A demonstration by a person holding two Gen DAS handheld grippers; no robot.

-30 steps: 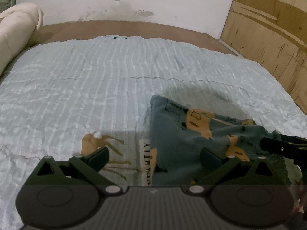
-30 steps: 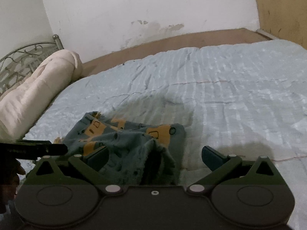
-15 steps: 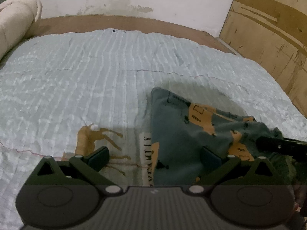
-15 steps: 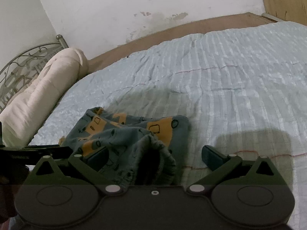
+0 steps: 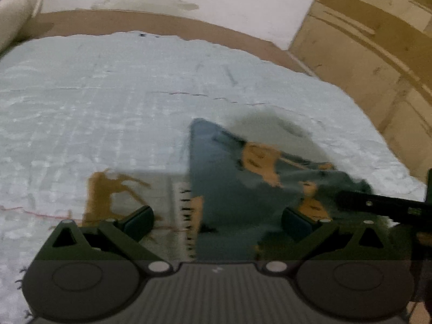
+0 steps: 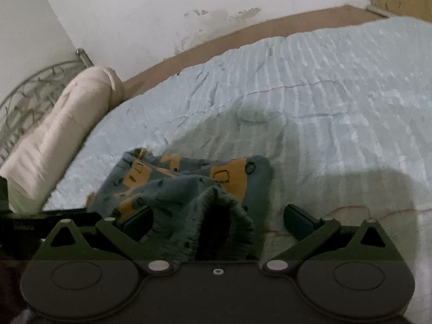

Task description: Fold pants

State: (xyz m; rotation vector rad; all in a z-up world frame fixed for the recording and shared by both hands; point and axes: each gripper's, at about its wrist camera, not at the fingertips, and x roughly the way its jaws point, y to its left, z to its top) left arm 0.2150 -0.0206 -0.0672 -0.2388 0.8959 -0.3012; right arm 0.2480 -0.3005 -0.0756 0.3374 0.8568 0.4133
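Note:
The pants (image 5: 232, 186) are grey-blue with orange patches and lie crumpled on the pale blue bedspread (image 5: 108, 124). In the left wrist view they reach from the middle to the right, under the right fingertip. My left gripper (image 5: 217, 218) is open just above their near edge, holding nothing. In the right wrist view the pants (image 6: 189, 183) bunch up between the fingers, with a raised fold at the centre. My right gripper (image 6: 217, 220) is open over that fold. The other gripper shows as a dark bar (image 5: 378, 205) at the right edge.
A rolled cream blanket (image 6: 59, 132) lies along the left side by a metal bed frame (image 6: 29, 86). A wooden panel (image 5: 378, 54) stands to the right of the bed. The white wall (image 6: 189, 5) rises behind. An orange print (image 5: 108, 191) marks the bedspread.
Both views have pitched down and moved slightly forward toward the pants. The left view is now blurred from motion. Both grippers stay open.

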